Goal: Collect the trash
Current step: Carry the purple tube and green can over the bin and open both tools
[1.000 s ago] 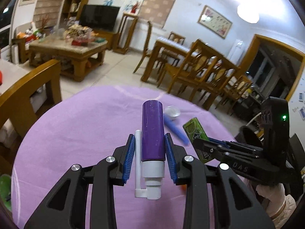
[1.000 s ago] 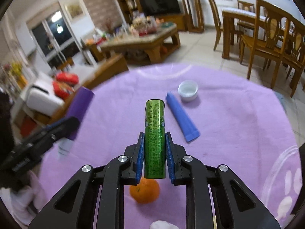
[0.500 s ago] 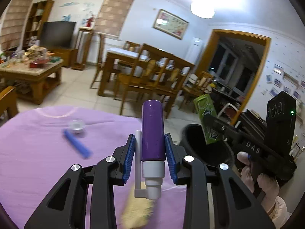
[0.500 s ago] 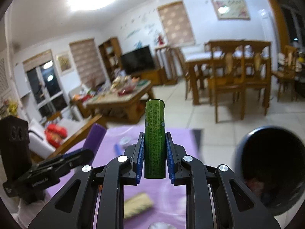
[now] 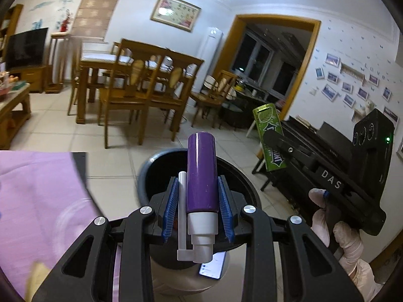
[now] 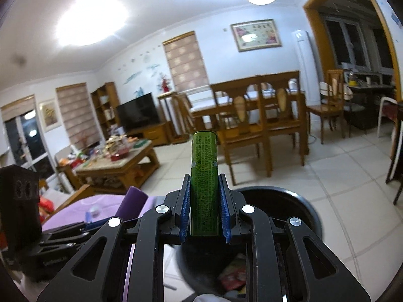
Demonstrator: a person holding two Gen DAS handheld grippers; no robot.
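Dining table (image 5: 141, 61), chairs (image 5: 131, 93), television (image 6: 138, 112)

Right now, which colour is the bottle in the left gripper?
Purple bottle with a white nozzle; left wrist view.

We've got a purple spray bottle (image 5: 202, 173) upright at frame centre, a green mint tin (image 6: 204, 183) likewise, both over the black bin (image 6: 297, 209).

Bright ceiling lamp (image 6: 90, 17) glare, fisheye-warped edges
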